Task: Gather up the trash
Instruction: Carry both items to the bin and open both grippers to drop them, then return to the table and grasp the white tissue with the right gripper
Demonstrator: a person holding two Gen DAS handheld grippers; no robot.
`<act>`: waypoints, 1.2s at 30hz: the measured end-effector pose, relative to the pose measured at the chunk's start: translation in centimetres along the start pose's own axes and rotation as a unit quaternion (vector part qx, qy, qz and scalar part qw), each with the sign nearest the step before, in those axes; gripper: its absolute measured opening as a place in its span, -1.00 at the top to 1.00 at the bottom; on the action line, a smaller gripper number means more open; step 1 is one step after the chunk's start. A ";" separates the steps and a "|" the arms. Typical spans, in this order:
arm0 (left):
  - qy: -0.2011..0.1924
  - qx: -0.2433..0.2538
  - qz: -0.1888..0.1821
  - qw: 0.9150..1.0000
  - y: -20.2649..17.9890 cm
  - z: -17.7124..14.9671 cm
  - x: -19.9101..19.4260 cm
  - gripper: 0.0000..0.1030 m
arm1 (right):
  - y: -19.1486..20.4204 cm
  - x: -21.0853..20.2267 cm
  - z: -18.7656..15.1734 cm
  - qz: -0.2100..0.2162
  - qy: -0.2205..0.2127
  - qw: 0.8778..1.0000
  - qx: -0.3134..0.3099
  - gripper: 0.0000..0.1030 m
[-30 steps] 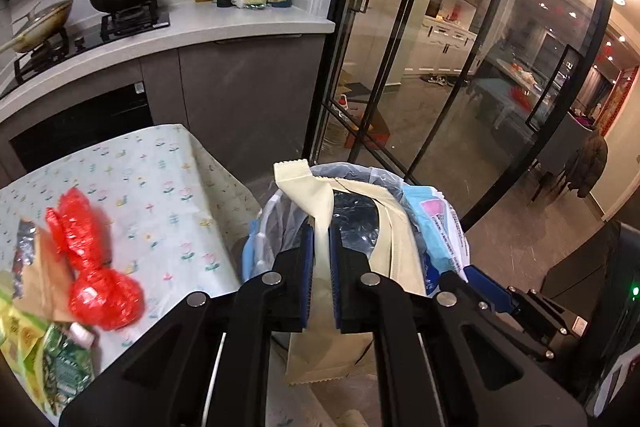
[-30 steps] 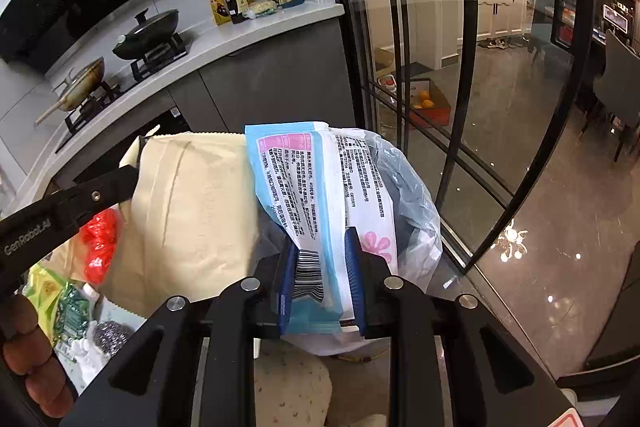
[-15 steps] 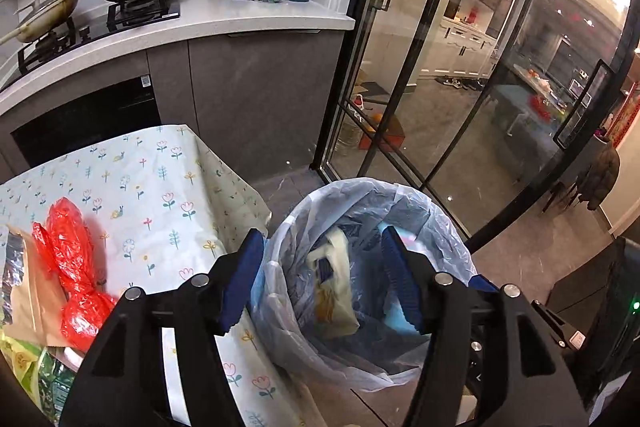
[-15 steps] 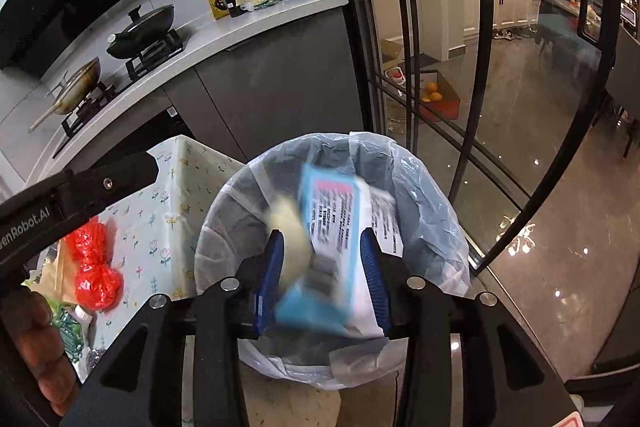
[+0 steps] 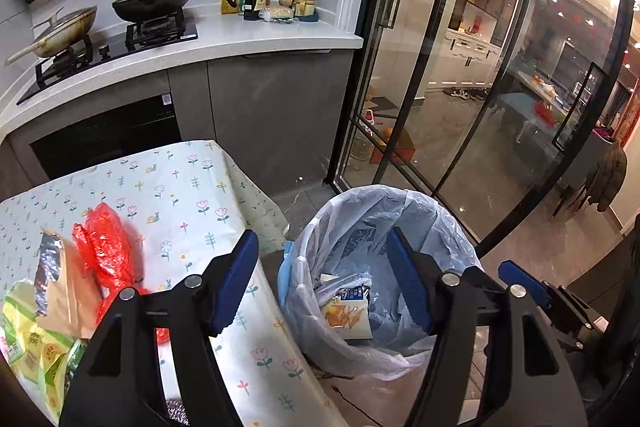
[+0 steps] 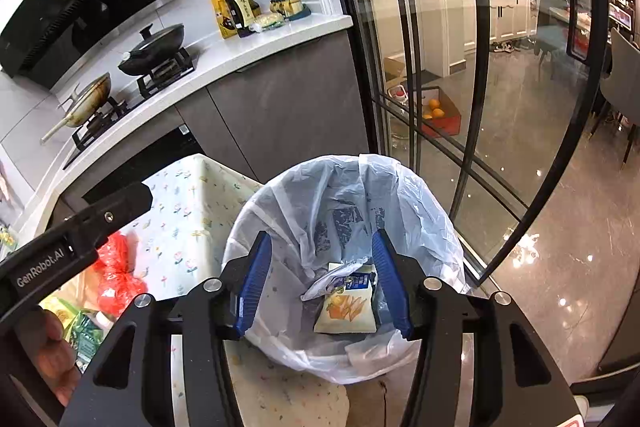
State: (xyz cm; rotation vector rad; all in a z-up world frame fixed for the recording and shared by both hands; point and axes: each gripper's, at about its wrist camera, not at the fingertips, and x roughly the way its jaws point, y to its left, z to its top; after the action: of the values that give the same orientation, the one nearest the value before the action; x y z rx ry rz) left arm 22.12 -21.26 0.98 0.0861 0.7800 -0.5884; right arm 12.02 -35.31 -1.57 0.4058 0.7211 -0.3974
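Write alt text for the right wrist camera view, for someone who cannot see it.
An empty right gripper, its blue-padded jaws opening, hangs above a trash bin lined with a pale plastic bag, where snack wrappers lie at the bottom. To the left, a floral tablecloth holds a red plastic bag; kitchen counter and glass doors lie behind.

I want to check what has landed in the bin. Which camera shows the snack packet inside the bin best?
The right wrist view: it looks almost straight down into the bin, and the snack packet lies nearly whole between the open fingers. In the left wrist view the snack packet shows too, but smaller, seen from the side and partly cut by the bag.
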 end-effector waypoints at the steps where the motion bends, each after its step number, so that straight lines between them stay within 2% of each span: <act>1: -0.002 0.001 0.003 1.000 0.1 -0.1 -0.3 -0.22 | 0.2 -0.3 -0.1 0.000 -0.003 1.000 -0.003 -0.01; 11: -0.027 0.014 0.022 0.999 0.8 -1.6 -3.9 -0.22 | 1.8 -3.3 -1.1 0.011 -0.016 1.000 -0.010 -0.09; 14: -0.034 0.013 0.027 0.999 1.3 -2.1 -5.0 -0.22 | 2.4 -4.2 -1.6 0.011 -0.021 1.000 -0.012 -0.18; 24: -0.040 -0.001 0.044 0.998 3.8 -4.6 -8.6 -0.22 | 5.0 -6.8 -3.6 0.019 -0.029 0.999 -0.032 -0.29; 30: -0.041 -0.012 0.061 0.997 5.6 -6.0 -10.5 -0.23 | 6.5 -7.9 -5.0 0.027 -0.029 0.998 -0.043 -0.29; 36: -0.052 -0.022 0.084 0.995 7.9 -7.4 -12.7 -0.42 | 8.7 -8.8 -6.2 0.038 -0.026 0.997 -0.055 -0.30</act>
State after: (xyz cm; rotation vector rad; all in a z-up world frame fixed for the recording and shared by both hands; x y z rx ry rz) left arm 14.46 -6.54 3.26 0.0792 0.6764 -0.4118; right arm 6.75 -23.11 2.26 0.3177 0.6704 -0.2939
